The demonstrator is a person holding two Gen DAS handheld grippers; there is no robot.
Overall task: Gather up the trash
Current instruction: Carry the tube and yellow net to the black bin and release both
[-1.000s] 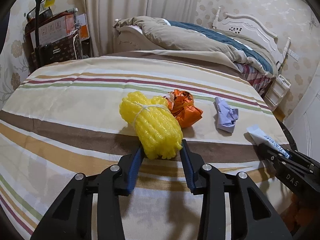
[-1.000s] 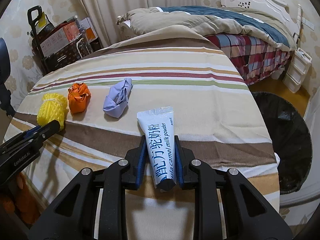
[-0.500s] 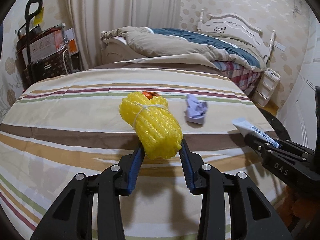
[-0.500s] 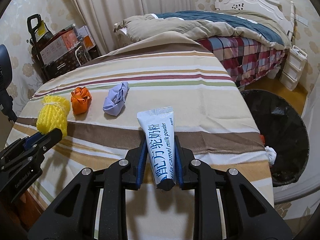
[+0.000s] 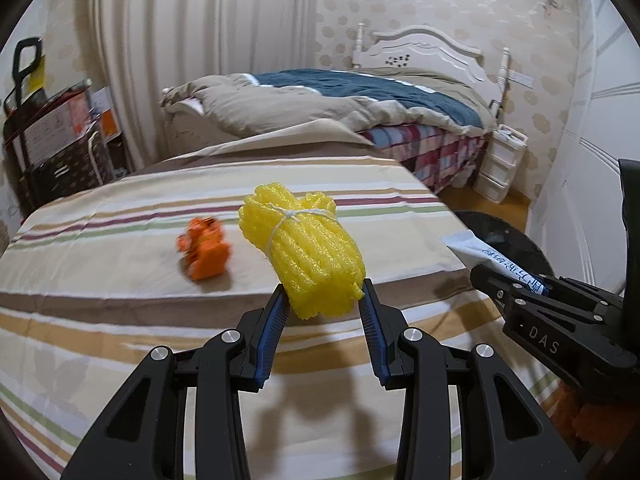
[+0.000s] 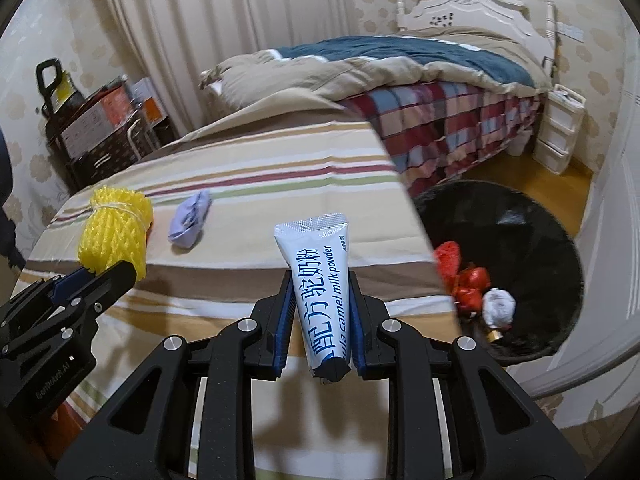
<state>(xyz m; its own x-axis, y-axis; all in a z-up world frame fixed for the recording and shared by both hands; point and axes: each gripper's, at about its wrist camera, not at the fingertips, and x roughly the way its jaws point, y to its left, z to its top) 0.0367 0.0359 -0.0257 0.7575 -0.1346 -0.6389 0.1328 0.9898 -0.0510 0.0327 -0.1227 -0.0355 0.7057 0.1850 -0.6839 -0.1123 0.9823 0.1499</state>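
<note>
My left gripper (image 5: 323,294) is shut on a yellow foam-net bundle (image 5: 306,248) tied with white string and holds it above the striped table (image 5: 100,320). The bundle also shows in the right wrist view (image 6: 114,230). My right gripper (image 6: 320,280) is shut on a white camel milk powder sachet (image 6: 322,276), lifted off the table; it also shows in the left wrist view (image 5: 494,258). An orange crumpled wrapper (image 5: 204,250) and a lilac crumpled wad (image 6: 190,220) lie on the table. A black trash bin (image 6: 532,240) stands on the floor to the right.
The bin holds red wrappers (image 6: 466,272) and a white wad (image 6: 498,304). A bed (image 5: 360,108) with a rumpled duvet stands behind the table. A cart with boxes (image 5: 52,136) is at the left wall. White drawers (image 6: 560,128) stand by the bed.
Both grippers have lifted with their loads and swung right toward the bin. The bin's inside now shows in the right wrist view. The orange wrapper reappears left of the bundle.
</note>
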